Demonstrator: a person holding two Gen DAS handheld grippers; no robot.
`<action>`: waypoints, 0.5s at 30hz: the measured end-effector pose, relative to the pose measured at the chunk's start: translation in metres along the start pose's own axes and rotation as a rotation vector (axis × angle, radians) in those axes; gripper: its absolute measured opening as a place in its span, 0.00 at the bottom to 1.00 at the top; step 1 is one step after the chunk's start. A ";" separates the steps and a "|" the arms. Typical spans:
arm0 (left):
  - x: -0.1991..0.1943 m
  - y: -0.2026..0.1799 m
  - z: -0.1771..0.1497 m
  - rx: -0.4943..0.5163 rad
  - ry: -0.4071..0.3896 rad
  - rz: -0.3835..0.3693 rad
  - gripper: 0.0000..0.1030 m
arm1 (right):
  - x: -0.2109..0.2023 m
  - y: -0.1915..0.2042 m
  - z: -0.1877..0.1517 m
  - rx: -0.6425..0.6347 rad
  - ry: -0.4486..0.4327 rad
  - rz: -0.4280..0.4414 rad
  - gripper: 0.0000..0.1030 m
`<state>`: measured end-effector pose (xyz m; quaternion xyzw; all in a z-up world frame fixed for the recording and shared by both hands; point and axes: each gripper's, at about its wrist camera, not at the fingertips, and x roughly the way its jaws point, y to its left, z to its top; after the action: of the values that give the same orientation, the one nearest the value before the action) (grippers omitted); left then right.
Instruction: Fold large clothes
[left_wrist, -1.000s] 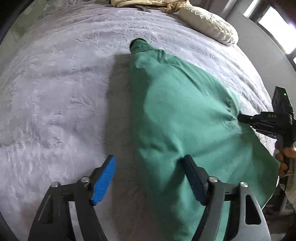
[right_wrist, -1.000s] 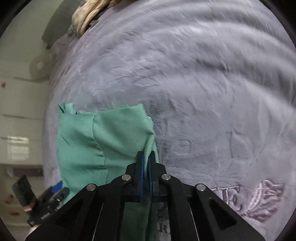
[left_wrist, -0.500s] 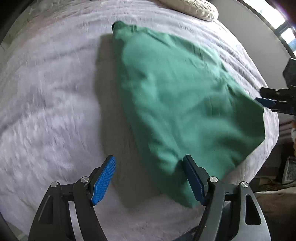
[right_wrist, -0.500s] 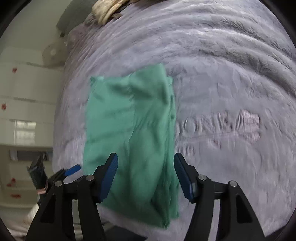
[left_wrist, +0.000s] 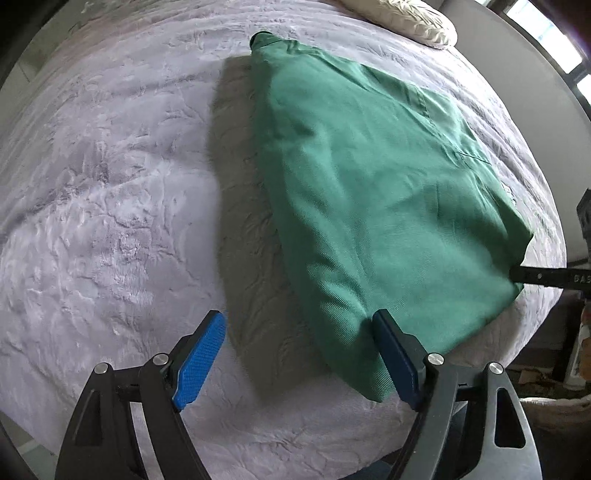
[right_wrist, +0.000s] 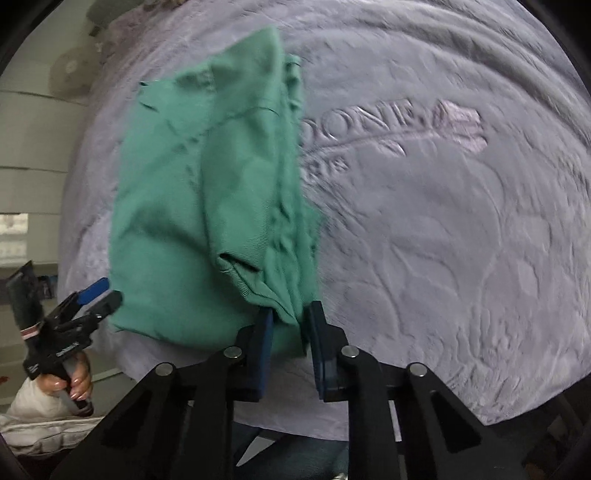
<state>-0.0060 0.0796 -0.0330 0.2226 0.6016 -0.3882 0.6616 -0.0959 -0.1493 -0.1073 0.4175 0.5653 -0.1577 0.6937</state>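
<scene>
Through the left wrist camera:
- Looking steeply down past the left gripper (left_wrist: 297, 317), spread wide and gripping nothing. Just opened a little further.
- Between the blue pads (left_wrist: 199, 358), only the near corner of the green garment (left_wrist: 369, 192), loose, brushing the inside of the right-hand finger. Bare grey plush bedspread (left_wrist: 110, 184) under the left-hand finger.
- Ahead and to the right of the fingers, the rest of the garment, spread flat on the bedspread and narrowing to a point far ahead.
- Beyond that point, at the far right, a cream pillow (left_wrist: 417, 18).
- Far right, level with the middle of the cloth, the tip of the right gripper (left_wrist: 517, 274) against the garment's edge.

Through the right wrist camera:
- Looking down along the right gripper (right_wrist: 290, 314), jaws nearly together, just drawn in. Clamped on a bunched fold of the green garment right at the fingertips.
- Ahead and to the left of the fingers, the garment running away over the bedspread, rumpled along its right side.
- To the right of the cloth, embossed lettering (right_wrist: 369, 122) in the bedspread.
- Low at the left, the left gripper in a person's hand (right_wrist: 70, 380), tips just beside the garment's near left corner.
</scene>
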 end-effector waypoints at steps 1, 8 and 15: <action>-0.001 -0.001 0.000 -0.003 0.004 0.003 0.80 | 0.002 -0.005 0.000 0.016 0.008 0.006 0.20; -0.012 -0.009 0.001 0.007 0.016 0.068 0.80 | 0.006 -0.016 0.002 0.055 0.022 0.018 0.20; -0.022 -0.005 0.002 -0.019 0.018 0.113 0.80 | 0.000 -0.002 0.004 0.040 0.030 -0.004 0.24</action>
<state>-0.0083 0.0802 -0.0102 0.2534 0.5979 -0.3426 0.6789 -0.0950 -0.1537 -0.1082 0.4327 0.5731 -0.1642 0.6763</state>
